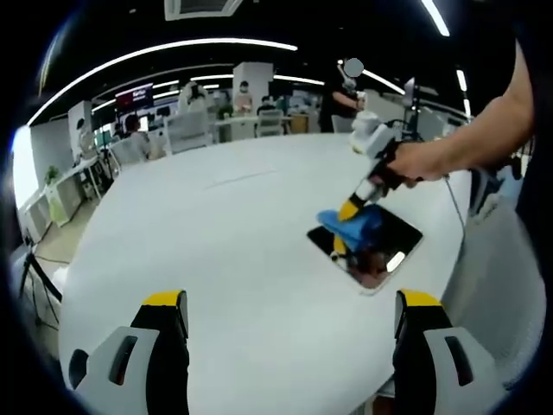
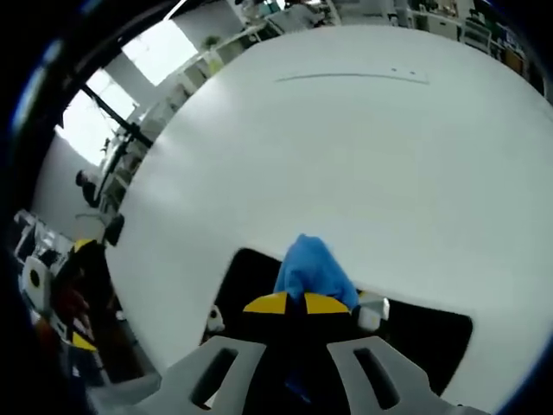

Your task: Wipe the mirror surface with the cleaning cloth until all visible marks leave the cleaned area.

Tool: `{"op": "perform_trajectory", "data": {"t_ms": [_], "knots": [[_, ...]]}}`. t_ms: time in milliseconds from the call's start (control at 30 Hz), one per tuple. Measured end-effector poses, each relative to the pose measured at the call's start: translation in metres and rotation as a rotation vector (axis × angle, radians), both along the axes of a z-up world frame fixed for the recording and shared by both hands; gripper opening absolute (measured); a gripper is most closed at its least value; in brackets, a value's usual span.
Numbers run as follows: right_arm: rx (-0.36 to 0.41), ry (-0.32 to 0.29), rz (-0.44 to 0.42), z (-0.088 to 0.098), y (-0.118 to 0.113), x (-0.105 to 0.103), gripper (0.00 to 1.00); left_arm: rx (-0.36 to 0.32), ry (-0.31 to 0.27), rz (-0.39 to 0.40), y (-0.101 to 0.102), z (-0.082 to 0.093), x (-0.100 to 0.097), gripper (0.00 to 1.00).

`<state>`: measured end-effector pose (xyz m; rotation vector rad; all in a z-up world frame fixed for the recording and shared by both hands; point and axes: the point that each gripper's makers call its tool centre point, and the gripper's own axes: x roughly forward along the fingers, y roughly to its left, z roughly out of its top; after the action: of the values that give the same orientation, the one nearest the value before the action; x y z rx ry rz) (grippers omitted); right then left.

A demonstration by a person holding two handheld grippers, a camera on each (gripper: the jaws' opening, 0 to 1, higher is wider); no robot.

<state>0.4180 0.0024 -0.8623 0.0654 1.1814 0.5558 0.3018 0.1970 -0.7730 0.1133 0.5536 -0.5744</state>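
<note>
A rectangular mirror lies flat on the white table, to the right of centre. A blue cleaning cloth rests on its far-left part. My right gripper, held by a person's hand, comes down from the right and is shut on the cloth, pressing it to the glass. In the right gripper view the yellow-tipped jaws are closed together on the blue cloth over the dark mirror. My left gripper hangs above the near table edge, open and holding nothing, well short of the mirror.
The table stretches wide and bare beyond the mirror. Desks, chairs and several people stand at the far side of the room. A yellow-and-dark gripper part shows at the left, off the table edge.
</note>
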Motion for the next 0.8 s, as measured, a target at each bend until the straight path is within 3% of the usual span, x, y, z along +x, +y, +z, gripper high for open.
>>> {"op": "perform_trajectory", "data": {"t_ms": [467,667,800], "knots": [[0.020,0.008,0.042,-0.002,0.041,0.005,0.00,-0.024,0.017,0.033,-0.006,-0.004,-0.021,1.00],[0.025,0.017,0.056,-0.003,0.051,0.006,0.00,-0.031,0.039,0.048,-0.004,-0.016,-0.029,1.00],[0.081,0.057,0.000,-0.005,0.049,0.008,0.00,-0.033,0.038,0.053,-0.005,-0.015,-0.028,1.00]]}}
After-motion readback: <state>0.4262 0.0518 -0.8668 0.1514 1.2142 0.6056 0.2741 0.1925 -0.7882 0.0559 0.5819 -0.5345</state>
